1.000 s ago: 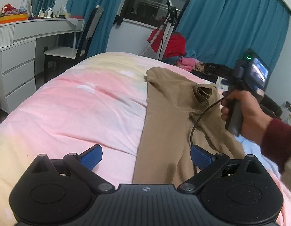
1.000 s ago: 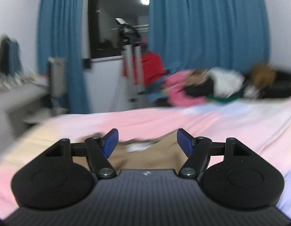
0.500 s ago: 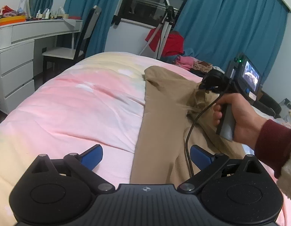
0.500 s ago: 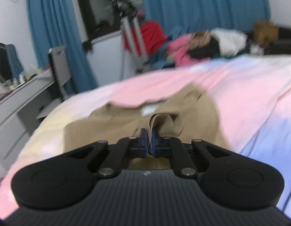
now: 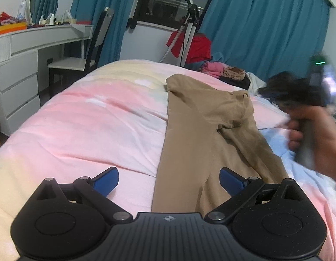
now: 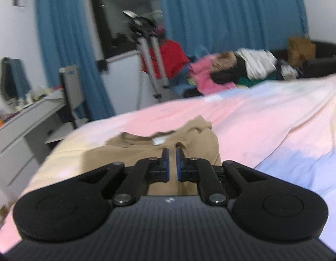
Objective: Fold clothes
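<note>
A tan shirt (image 5: 200,119) lies lengthwise on the pink bed cover (image 5: 91,119). Its sleeve is spread out toward the right. My left gripper (image 5: 168,180) is open low over the near hem, one pad above the cover and the other above the shirt. In the left wrist view a hand (image 5: 315,134) holds the blurred right gripper at the shirt's right edge. My right gripper (image 6: 172,158) sits at the sleeve of the shirt (image 6: 128,154). Its jaws are opening by a sliver, and tan fabric shows in the narrow gap.
A white dresser (image 5: 20,69) and a chair (image 5: 87,61) stand left of the bed. Beyond the far edge are a tripod (image 5: 189,32) and a heap of clothes (image 5: 213,69), with blue curtains (image 5: 265,32) behind them. The bed cover (image 6: 276,119) runs on to the right.
My right gripper closed on the bunched sleeve and drew it out to the right, so the sleeve now lies unfolded. The left gripper stayed where it was, still open.
</note>
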`<action>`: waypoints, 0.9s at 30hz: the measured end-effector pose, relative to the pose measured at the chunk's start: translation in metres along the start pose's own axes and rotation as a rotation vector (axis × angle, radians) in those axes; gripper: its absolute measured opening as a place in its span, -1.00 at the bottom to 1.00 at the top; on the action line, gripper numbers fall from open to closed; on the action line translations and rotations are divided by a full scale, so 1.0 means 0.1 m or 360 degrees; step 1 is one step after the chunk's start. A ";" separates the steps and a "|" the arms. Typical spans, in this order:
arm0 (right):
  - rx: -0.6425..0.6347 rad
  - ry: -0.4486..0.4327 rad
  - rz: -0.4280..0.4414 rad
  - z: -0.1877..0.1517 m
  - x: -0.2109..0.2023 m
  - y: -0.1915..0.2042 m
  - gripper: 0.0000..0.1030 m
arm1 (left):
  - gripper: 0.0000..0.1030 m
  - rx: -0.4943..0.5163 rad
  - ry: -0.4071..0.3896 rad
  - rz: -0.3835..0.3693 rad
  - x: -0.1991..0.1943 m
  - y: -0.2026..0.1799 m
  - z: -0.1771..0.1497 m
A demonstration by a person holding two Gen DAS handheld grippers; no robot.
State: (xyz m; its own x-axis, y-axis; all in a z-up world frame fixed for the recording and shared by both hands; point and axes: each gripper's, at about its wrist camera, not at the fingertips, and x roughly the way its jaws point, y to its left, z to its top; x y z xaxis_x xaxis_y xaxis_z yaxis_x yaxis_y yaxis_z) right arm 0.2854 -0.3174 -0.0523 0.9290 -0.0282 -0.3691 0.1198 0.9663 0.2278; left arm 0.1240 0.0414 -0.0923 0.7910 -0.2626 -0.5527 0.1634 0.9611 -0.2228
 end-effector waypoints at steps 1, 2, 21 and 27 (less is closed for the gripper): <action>-0.0019 -0.0008 0.0035 0.00 -0.21 0.03 -0.81 | 0.94 0.0017 -0.0008 0.0005 -0.03 -0.02 0.00; -0.0032 -0.0010 0.0070 -0.02 -0.43 0.06 -0.81 | 0.94 0.0033 -0.0017 0.0009 -0.06 -0.04 0.00; 0.0309 0.0265 0.0283 -1.02 -2.33 -0.33 -0.78 | 0.70 0.0293 0.0221 0.0100 -1.02 -0.45 -0.51; 0.0450 0.0274 0.0320 -1.08 -2.33 -0.48 -0.04 | 0.24 0.0310 0.0260 0.0179 -1.06 -0.45 -0.63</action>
State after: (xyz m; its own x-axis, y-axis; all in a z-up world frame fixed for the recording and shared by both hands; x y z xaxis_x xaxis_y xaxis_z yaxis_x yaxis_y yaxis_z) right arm 0.0256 -0.3295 -0.0743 0.8741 0.2211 -0.4325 0.0556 0.8390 0.5412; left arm -0.0039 0.0206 -0.0740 0.7076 -0.1487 -0.6908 0.2028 0.9792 -0.0031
